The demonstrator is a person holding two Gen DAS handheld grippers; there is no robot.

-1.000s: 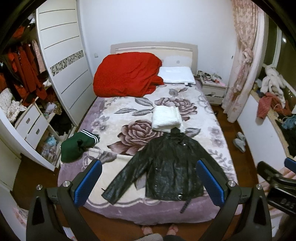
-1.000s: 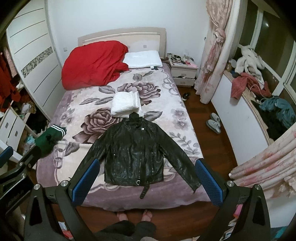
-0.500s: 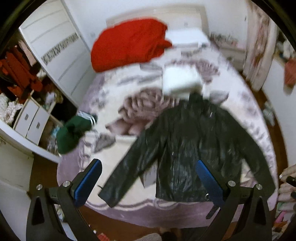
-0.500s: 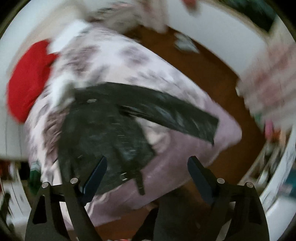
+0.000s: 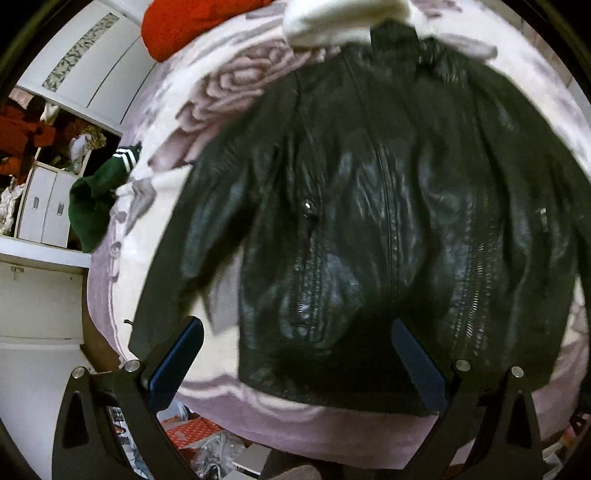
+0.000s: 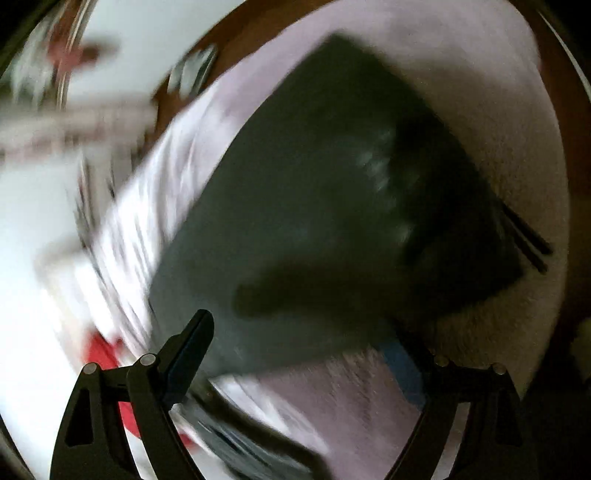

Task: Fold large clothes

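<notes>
We're seeing left gripper (image 5: 295,354) gaping wide, nothing between jaws, hanging over hem of black leather jacket (image 5: 388,206). Jacket lying spread flat on floral blanket (image 5: 207,96). Right gripper (image 6: 306,354) also spread wide, empty, over blurred sleeve. Farther: white folded towel (image 5: 340,18) touching collar, red duvet (image 5: 192,22), green garment (image 5: 99,199) at blanket edge.

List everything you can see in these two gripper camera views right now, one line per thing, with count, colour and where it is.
leather jacket: one, black, spread flat on the bed's near end
blanket: one, mauve and white with roses, covering the bed
folded towel: one, white, just beyond the jacket's collar
quilt: one, red, at the far end
green garment: one, white-striped, at the bed's left edge
wardrobe: one, white, left of the bed
left gripper: one, black with blue pads, open above the jacket's hem
right gripper: one, same colours, open over the blurred jacket
</notes>
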